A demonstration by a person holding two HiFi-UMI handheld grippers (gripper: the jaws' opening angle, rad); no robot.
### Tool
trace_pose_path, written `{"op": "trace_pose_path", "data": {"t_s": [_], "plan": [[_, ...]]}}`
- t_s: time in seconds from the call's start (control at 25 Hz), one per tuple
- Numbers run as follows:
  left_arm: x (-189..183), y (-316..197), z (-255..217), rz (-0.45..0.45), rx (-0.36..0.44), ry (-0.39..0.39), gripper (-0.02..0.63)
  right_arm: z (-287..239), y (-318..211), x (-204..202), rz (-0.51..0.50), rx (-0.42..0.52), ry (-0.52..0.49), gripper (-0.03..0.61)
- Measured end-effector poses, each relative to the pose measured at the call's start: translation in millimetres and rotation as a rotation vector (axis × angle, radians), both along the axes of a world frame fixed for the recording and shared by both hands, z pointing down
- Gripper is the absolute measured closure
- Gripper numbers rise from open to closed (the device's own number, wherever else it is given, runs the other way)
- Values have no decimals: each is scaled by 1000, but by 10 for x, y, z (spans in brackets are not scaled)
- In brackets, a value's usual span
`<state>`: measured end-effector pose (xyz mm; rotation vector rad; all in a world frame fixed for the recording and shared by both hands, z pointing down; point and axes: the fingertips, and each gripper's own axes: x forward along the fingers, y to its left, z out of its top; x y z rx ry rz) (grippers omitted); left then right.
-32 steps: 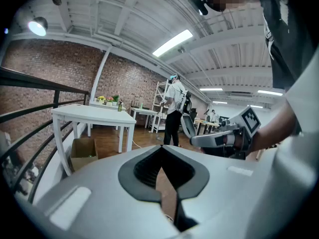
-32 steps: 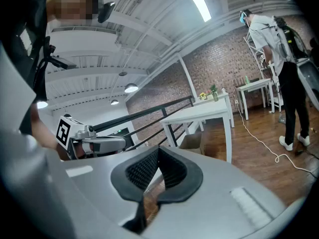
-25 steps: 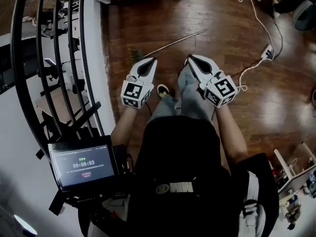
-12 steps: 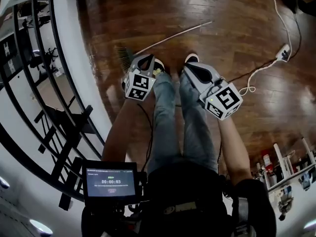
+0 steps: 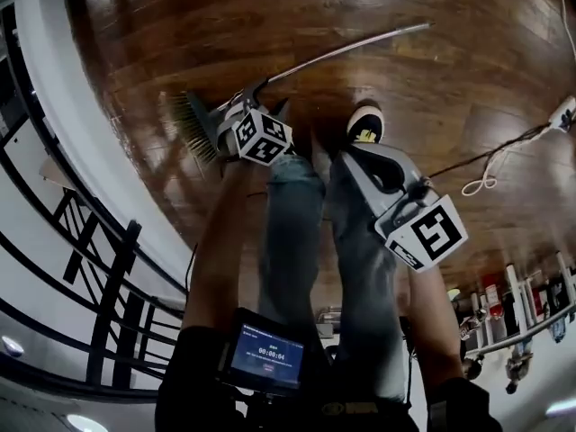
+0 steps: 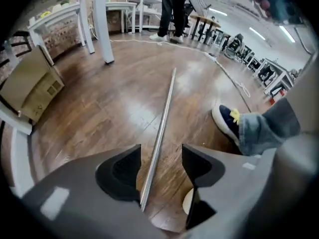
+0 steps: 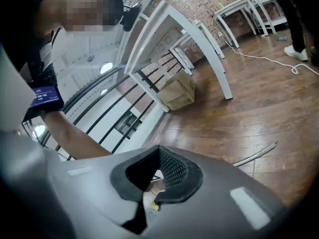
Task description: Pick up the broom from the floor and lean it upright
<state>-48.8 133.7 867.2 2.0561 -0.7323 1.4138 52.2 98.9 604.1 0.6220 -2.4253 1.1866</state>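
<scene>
Broom (image 6: 161, 123) lies flat on the wooden floor (image 5: 450, 106), with its bristles (image 5: 189, 126) toward the railing (image 5: 108, 268) and its handle running out past my shoe (image 5: 364, 124). My left gripper (image 6: 160, 153) points steeply down, jaws opening — the metal handle sits between them, not pinched. My right gripper (image 7: 151, 199) hangs over my leg (jaws pressed together on nothing).

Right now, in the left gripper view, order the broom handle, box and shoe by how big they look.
1. Handle: longest, but thin.
2. Box: shorter but bulkier; those two could swap.
3. Shoe: smallest.
</scene>
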Motion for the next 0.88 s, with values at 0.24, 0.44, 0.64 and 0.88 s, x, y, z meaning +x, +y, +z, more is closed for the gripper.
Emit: {"op": "trace_pose_path", "data": {"t_s": [0.24, 0.44, 0.64, 0.88], "plan": [[12, 39, 724, 55, -10, -84, 342, 509, -28, 205, -5, -8, 36, 575], [50, 41, 899, 81, -39, -104, 382, 603, -38, 238, 19, -18, 28, 575], [67, 67, 778, 137, -28, -128, 511, 459, -68, 219, 22, -13, 7, 575], [-125, -476, -124, -21, 120, -75, 517, -78, -247, 172, 43, 3, -18, 575]]}}
